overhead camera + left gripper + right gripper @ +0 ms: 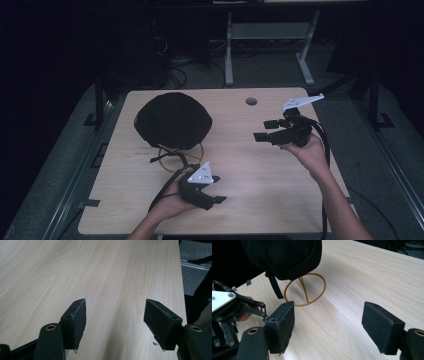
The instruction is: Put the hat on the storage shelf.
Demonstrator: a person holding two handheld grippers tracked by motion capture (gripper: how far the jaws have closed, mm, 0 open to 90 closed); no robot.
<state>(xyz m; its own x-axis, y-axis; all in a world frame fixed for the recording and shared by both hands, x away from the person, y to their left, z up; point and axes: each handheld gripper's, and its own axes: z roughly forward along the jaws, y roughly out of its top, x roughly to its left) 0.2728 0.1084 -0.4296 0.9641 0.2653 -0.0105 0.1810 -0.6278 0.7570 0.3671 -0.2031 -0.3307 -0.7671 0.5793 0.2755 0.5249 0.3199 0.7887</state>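
The black cap [172,120] sat on its gold wire stand [305,291] at the table's [260,170] far left; soft and light, likeliest pinched at the rim. Left gripper [212,192] and right gripper [265,131] both gaped, empty

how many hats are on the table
1. A black hat sits on a gold wire stand at the table's far left; nothing seems hidden.

- Your high view is dim: only the table [260,170] catches light, and the room around it falls nearly black.
- Both gripper views are brighter, with the wood grain sharp.
- The black hat [284,257] loses all detail.
- Soft shadows sit under the jaws.
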